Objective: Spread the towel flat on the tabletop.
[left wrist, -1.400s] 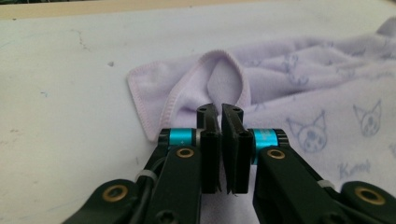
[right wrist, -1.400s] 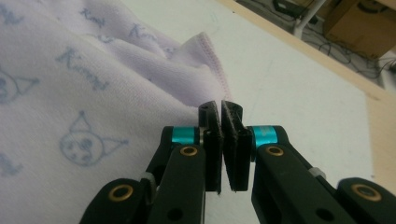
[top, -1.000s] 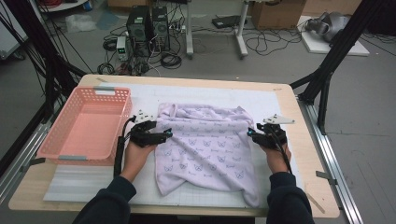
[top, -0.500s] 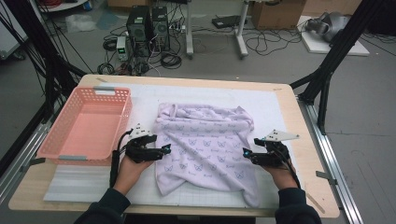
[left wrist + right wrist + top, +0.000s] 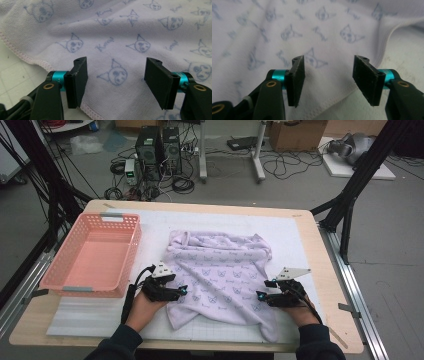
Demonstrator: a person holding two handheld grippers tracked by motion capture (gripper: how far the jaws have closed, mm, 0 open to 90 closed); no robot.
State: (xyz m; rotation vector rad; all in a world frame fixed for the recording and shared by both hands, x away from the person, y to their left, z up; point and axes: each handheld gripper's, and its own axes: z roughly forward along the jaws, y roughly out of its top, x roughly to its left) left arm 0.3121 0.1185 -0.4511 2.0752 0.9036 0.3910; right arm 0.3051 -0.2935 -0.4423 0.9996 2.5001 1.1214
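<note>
**Both grippers at the towel's edges, jaws apart**

Filling the middle of the high view: a wooden table point(image 5: 320, 250) topped with a white mat point(image 5: 295, 235). Lying rumpled across the centre of that mat: a lilac towel point(image 5: 220, 265) printed with small cat faces, one corner trailing toward the lower right of the frame. Sitting at the left of the frame, well apart from the towel: a pink basket point(image 5: 90, 255), long side running up the picture.

Coming in from the bottom edge: two dark sleeves. Resting at the towel's left edge, lower left of centre: the left gripper point(image 5: 182, 291), jaws spread, having just been closing, towel lying beneath the gap but nothing pinched. Seen in the left gripper view: the same gripper point(image 5: 116, 80) hovering over the printed cloth beside its stitched hem.

Resting at the towel's right edge, lower right of centre: the right gripper point(image 5: 261, 295), jaws likewise spread and just now closing, no cloth pressed. Seen in the right gripper view: that gripper point(image 5: 328, 77) straddling the hem, towel at left, mat at right.
</note>
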